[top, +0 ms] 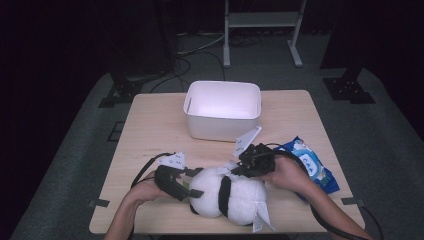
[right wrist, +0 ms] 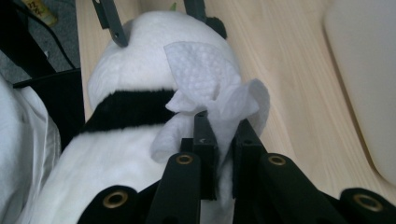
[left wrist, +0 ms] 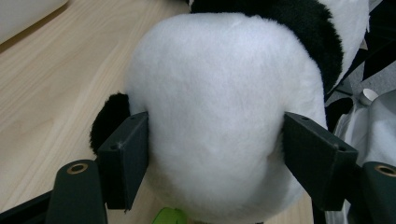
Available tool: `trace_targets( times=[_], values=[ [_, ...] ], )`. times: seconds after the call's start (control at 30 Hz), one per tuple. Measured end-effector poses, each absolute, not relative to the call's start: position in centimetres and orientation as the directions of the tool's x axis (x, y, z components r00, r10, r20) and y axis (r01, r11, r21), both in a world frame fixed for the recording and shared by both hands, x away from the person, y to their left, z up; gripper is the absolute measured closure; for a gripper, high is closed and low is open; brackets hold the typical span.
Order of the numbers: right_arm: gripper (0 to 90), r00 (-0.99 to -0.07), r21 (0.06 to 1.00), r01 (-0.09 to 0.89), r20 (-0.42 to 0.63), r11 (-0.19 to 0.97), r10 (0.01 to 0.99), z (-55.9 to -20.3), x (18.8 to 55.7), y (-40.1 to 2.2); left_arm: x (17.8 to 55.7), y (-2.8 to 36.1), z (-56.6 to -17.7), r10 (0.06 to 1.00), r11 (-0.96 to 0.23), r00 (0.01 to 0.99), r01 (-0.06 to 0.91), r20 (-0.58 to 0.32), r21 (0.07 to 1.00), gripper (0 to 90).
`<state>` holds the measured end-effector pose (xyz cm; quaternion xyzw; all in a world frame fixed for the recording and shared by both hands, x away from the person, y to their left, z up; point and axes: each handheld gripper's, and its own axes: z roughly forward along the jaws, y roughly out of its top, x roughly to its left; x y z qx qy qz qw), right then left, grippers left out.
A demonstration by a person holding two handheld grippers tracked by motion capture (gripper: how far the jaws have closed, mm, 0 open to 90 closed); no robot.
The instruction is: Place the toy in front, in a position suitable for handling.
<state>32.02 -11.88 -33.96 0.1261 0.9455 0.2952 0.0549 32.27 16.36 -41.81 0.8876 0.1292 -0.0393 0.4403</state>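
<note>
A person stands at a wooden table (top: 150, 125) with a gripper in each hand. A plush panda (top: 227, 195) lies on its side near the front edge. The left gripper (left wrist: 215, 149) has its jaws spread around the toy's white head, pads pressing into the fur on both sides, apparently to keep it from sliding. The right gripper (right wrist: 219, 140) is pinched nearly shut on a white wet wipe (right wrist: 210, 88), resting on the panda's shoulder, seemingly for wiping the fur. A white bin (top: 222, 110) sits behind, a blue wipes packet (top: 307, 165) to the right.
</note>
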Motion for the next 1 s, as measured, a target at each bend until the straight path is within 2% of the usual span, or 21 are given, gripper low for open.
trace_targets(
  times=[0.3,0.43,0.63,0.87,0.97,1.0],
  values=[
    [82.2,-0.935,0.623,0.276,-0.002,0.732,0.355,-33.9,30.5,-17.1,32.3,16.3,-41.8,0.199,-0.582,0.962,0.269,-0.186,0.767,25.7],
    [82.2,-0.929,0.633,0.292,0.011,0.717,0.369,-34.2,30.3,-18.1,32.3,16.3,-41.7,0.199,-0.587,0.962,0.271,-0.188,0.763,25.6],
    [82.2,-0.934,0.629,0.280,0.003,0.726,0.357,-34.2,30.5,-17.2,32.4,16.4,-41.7,0.208,-0.586,0.958,0.284,-0.198,0.759,22.6],
    [82.2,-0.943,0.640,0.270,0.027,0.719,0.331,-34.7,31.7,-15.2,32.9,15.4,-42.3,0.232,-0.598,0.942,0.333,-0.241,0.729,7.2],
    [82.3,-0.946,0.633,0.269,0.030,0.726,0.324,-35.0,32.1,-14.3,33.1,15.3,-42.3,0.242,-0.599,0.937,0.348,-0.251,0.721,8.0],
    [82.3,-0.945,0.631,0.271,0.033,0.727,0.324,-35.1,32.2,-14.1,33.1,15.3,-42.3,0.244,-0.596,0.937,0.349,-0.250,0.723,14.0]
  ],
)
